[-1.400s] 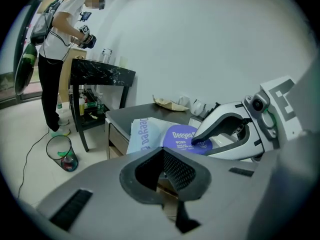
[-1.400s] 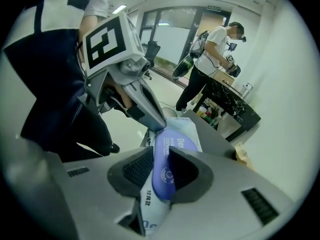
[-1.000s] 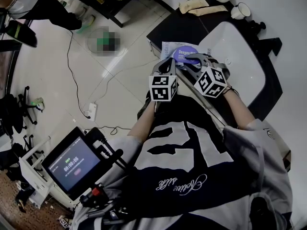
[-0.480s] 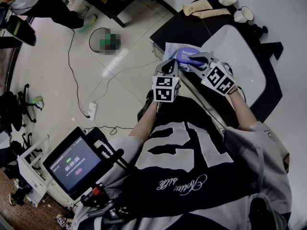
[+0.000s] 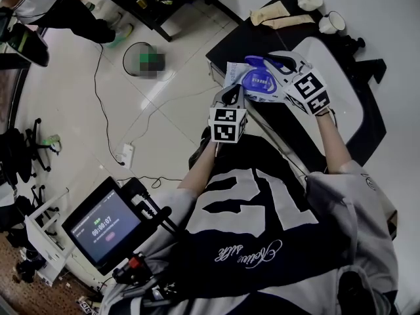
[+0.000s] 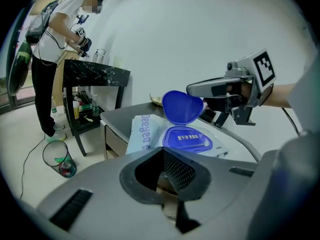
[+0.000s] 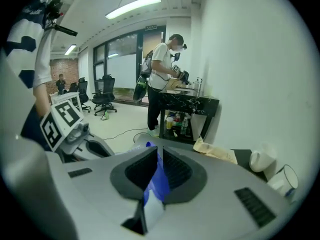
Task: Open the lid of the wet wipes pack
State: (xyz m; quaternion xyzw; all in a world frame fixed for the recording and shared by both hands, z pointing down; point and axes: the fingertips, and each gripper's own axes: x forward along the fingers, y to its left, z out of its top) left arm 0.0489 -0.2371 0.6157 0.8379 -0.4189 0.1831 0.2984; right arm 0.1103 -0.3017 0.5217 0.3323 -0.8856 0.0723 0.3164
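Pack [image 6: 142, 131] is laid flat on the dark table [image 5: 230, 41], near the front edge and just beside the white basin [image 5: 328, 64].

Left gripper [image 6: 163, 151]: jaws are brought together on the pack's near edge, with no gap seen between the pads. The pack is seen flat on the table under the tips.

Right gripper [image 7: 159, 154]: jaws are clamped on the blue lid [image 6: 182, 106], and a strip of blue plastic is seen pinched between the pads. In the left gripper view it is seen reaching in from the basin side and gripping the lid at its upper right edge.

The lid is flipped up and stands roughly upright off the pack, joined to it along the far side. The blue label panel under it is exposed, with white print on it that is too small to be read.

The two grippers are kept near each other over the pack, left at the near edge and right above the far side.

A crumpled cloth [image 5: 275, 12] and two white cups [image 5: 333, 20] are set at the table's far end, well apart from the pack. A person [image 6: 55, 49] is seen standing at another dark table across the room.
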